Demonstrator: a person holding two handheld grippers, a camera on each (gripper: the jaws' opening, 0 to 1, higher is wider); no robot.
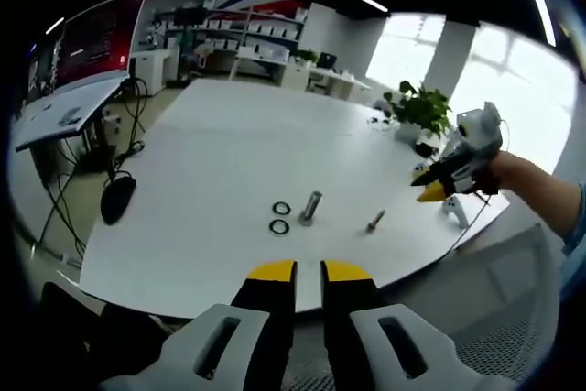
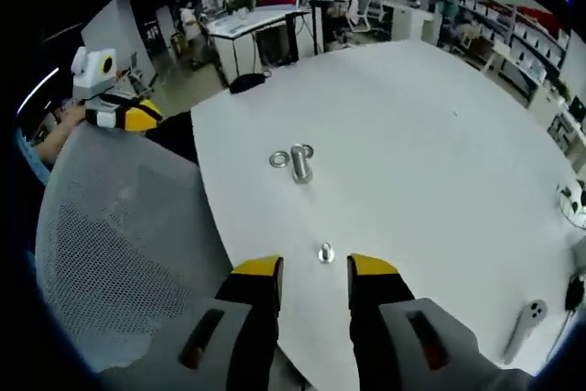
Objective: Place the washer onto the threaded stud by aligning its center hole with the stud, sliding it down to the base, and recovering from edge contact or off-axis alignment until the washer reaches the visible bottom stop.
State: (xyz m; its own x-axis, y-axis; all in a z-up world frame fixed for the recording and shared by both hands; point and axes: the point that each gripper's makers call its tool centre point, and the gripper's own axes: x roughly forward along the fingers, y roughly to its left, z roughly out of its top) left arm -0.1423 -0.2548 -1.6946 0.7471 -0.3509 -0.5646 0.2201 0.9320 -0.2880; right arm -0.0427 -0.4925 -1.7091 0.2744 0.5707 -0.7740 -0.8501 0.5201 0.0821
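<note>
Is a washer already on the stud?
No: both washers lie flat on the table beside the stud, neither threaded on it.

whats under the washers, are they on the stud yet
Both washers lie flat on the bare white table, beside the upright stud, not on it. Nothing covers them.

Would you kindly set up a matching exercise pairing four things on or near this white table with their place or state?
Things:
1. two washers
2. threaded stud
3. small bolt
4. potted plant

Descriptions:
A. at the table's far edge
B. standing upright
C. lying flat beside the stud
D. apart from the stud, near the right gripper

Pairs: 1-C, 2-B, 3-D, 4-A
</note>
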